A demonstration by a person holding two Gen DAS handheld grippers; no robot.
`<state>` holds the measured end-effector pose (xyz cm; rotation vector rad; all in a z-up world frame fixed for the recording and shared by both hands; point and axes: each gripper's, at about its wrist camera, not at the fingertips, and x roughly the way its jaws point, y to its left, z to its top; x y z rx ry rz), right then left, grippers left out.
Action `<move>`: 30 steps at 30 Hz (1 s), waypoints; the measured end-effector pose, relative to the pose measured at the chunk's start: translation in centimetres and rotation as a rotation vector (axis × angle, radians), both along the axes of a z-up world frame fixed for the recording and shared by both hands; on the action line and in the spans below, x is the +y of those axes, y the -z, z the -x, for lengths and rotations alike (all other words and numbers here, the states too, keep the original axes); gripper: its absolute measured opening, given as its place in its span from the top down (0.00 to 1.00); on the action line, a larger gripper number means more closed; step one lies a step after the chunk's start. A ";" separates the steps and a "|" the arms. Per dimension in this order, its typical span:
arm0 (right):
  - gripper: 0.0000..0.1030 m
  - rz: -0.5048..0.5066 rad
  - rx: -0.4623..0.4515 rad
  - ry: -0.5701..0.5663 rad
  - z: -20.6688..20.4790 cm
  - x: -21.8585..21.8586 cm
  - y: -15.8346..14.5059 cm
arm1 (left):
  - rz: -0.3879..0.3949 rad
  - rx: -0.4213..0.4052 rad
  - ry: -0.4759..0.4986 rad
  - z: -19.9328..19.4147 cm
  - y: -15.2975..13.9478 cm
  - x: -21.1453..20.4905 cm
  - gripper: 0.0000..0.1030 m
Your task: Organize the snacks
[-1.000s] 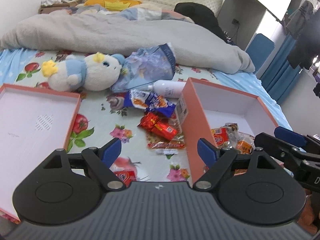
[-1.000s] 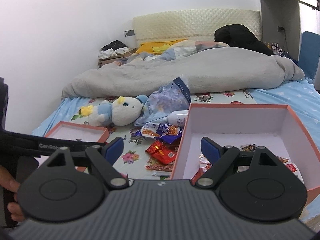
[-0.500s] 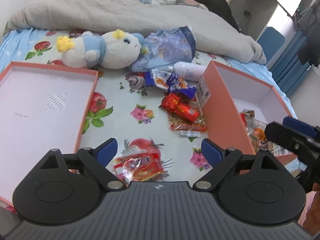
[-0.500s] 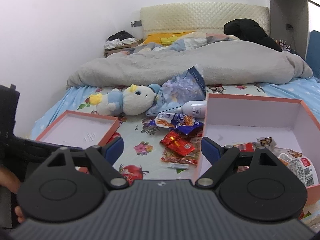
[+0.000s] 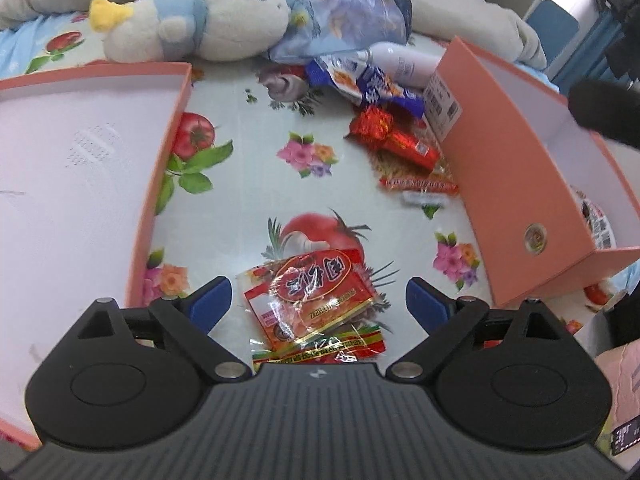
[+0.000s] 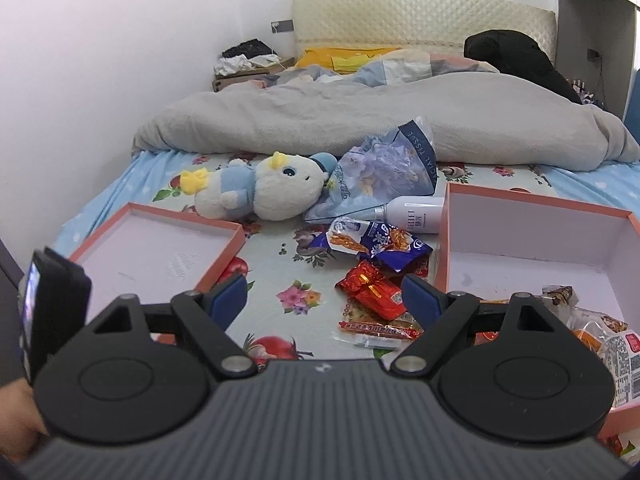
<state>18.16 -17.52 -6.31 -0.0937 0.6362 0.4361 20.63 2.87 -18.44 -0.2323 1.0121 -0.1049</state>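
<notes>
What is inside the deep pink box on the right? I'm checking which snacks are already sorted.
The deep pink box holds several wrapped snack packets heaped at its near end; the far floor is bare. The right gripper's body covers the nearest part, so anything there cannot be seen.

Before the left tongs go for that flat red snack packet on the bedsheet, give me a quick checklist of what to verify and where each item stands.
1. Left tongs wide enough for the packet: ok, the jaws are opening and nothing is gripped.
2. Flat red snack packet lined up between the blue pads: ok, roughly centred; contact cannot be told.
3. Packet free of other things: not ok, a striped wrapper lies partly under its near edge.
4. Pink box open with room: ok, some snacks are inside and bare floor shows.
5. Right tongs clear of the packet: ok, open and empty, over the other snacks.
6. Pink lid out of the way: ok, beside the packet, apart.
</notes>
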 end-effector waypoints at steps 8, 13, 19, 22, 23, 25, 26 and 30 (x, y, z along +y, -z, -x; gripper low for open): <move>0.17 0.057 0.053 0.008 -2.6 1.1 1.9 | -0.019 -0.029 0.028 -1.6 2.7 -0.7 0.07; 0.17 0.075 0.070 0.000 -4.2 2.2 3.1 | -0.031 -0.049 0.058 -2.2 3.3 -1.2 0.07; 0.17 0.083 0.082 -0.009 -5.6 3.6 4.2 | -0.092 -0.068 0.060 -2.7 4.0 -1.4 0.14; 0.17 0.091 0.086 -0.007 -6.2 4.0 4.9 | -0.159 -0.083 0.065 -3.0 4.1 -1.3 0.24; 0.17 0.092 0.088 -0.005 -6.4 4.1 5.2 | -0.176 -0.087 0.062 -3.1 4.1 -1.1 0.30; 0.17 0.093 0.091 0.002 -6.7 4.1 5.6 | -0.201 -0.097 0.056 -3.5 4.2 -0.7 0.36; 0.17 0.094 0.092 0.007 -6.8 4.1 5.8 | -0.204 -0.101 0.053 -3.6 4.2 -0.4 0.39; 0.17 0.107 0.086 0.015 -7.0 4.3 6.7 | -0.202 -0.110 0.029 -4.3 4.2 1.0 0.55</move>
